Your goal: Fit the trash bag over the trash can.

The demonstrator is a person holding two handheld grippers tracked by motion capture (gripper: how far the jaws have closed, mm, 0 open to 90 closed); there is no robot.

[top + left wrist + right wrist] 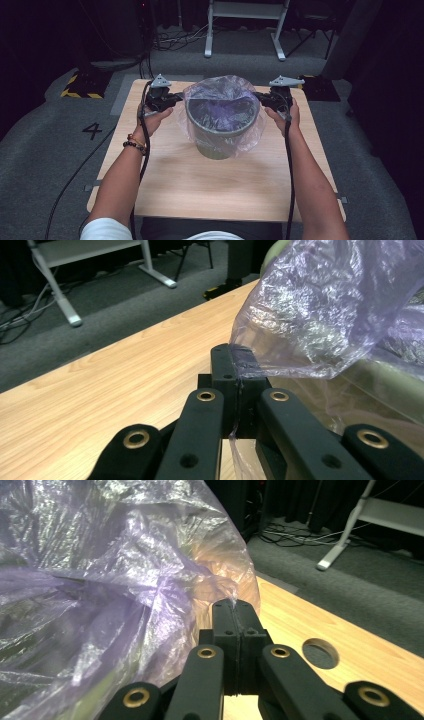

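High view: both tongs pinch the bag at the bin's rim

High view shows a grey bin (222, 131) standing near the middle of the bench (165, 185), lined with a thin, clear purplish bag (220, 95) whose edge billows up above the rim and hangs down over the outside. The left tongs (176, 98) meet the bag at the bin's left side and the right tongs (257, 95) at its right side, a hand behind each, forearms coming in from the bottom.

In the left gripper view the left tongs (239, 371) are pressed together with a fold of the bag (320, 315) caught between the tips; a strip of film runs down through the seam between them. In the right gripper view the right tongs (235, 617) are likewise pressed together, pinching the bag (100, 580) edge at their tips. A round hole (320, 653) in the bench lies just beside them.
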